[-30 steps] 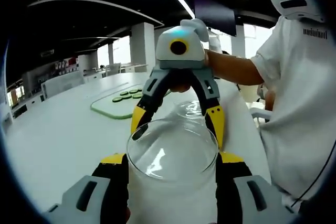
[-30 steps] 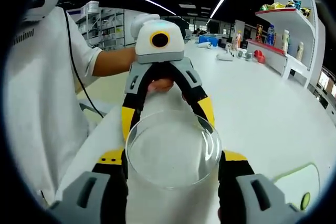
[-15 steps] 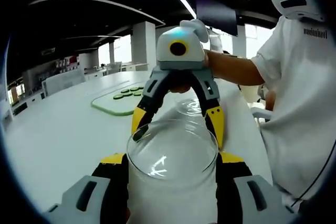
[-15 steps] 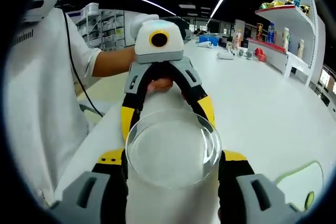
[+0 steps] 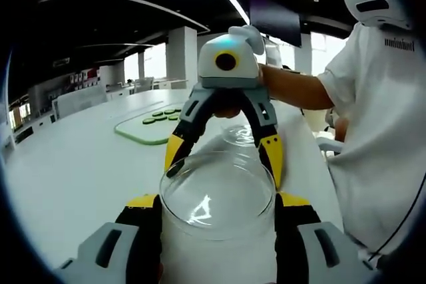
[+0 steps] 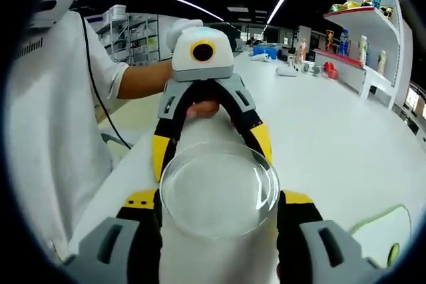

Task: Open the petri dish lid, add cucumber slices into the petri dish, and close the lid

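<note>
**Petri dish held between two facing grippers above the table**

Above the white tabletop (image 5: 73, 171), the two grippers meet nose to nose over one clear round glass petri dish (image 5: 217, 194). In the left gripper view, the left gripper (image 5: 217, 207) rises from the bottom with its yellow-and-black jaws closed against the dish's opposite sides, the glass wall touching both jaws. The dish is seen from a slant, its circular face turned up and toward the camera; being round, it has no long axis to tell. The right gripper (image 5: 223, 154) comes in from the far side, its grey-and-yellow jaws spread around the far rim of the dish.

In the right gripper view the same dish (image 6: 219, 189) sits between the right gripper's (image 6: 219, 207) own jaws, which press on its left and right edges, while the left gripper (image 6: 210, 147) straddles the far edge from the opposite direction. Whether each gripper holds a separate part, lid or base, I cannot tell; the glass reads as one stacked disc.

A person in a white short-sleeved shirt (image 5: 386, 131) stands at the table edge. Well away from the dish, a pale green rectangular cutting mat (image 5: 143, 131) lies flat on the table carrying dark green round cucumber slices (image 5: 160, 116). A corner of that mat (image 6: 393, 231) appears in the right gripper view.
</note>
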Demonstrator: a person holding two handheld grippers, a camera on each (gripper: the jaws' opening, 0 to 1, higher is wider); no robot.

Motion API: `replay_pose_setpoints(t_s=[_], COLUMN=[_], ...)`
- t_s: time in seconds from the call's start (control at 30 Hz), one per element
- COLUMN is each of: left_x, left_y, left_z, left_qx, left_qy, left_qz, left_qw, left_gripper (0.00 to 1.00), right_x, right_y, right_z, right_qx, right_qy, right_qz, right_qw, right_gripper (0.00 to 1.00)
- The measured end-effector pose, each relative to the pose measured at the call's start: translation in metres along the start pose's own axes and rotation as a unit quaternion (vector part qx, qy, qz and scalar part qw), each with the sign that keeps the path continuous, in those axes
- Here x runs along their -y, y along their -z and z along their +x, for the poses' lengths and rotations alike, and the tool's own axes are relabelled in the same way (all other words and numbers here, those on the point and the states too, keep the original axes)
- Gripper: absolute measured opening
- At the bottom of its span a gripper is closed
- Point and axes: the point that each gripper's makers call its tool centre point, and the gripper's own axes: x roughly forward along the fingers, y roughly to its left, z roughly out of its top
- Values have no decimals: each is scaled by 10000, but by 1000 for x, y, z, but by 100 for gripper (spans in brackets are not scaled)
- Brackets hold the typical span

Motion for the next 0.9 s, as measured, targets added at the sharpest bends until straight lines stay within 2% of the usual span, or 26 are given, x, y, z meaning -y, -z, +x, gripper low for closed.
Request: replay_pose_setpoints(t_s=[0.17,0.3,0.4,0.67,0.9], left_x=[2,2,1,-10,-8], left_y=[0,-1,-7,-25,-42], left_z=[-1,-2,-4,-14,-13], left_qx=[34,108,239,669,812], left_qy=[25,5,-67,-524,-717], left_qz=[12,23,-8,-93,-28], left_qw=[10000,9999,9997,9963,9941], left_gripper=[71,72,72,72,72], right_x=[2,3,5,8,13], right_y=[1,-3,-8,-19,-28], right_z=[-1,-5,-10,-28,-49], right_qx=[-10,135,296,639,945], right_qy=[58,103,190,457,859], right_qz=[41,124,155,231,274], right_qw=[10000,9998,9993,9966,9914], right_gripper=[72,73,73,75,75])
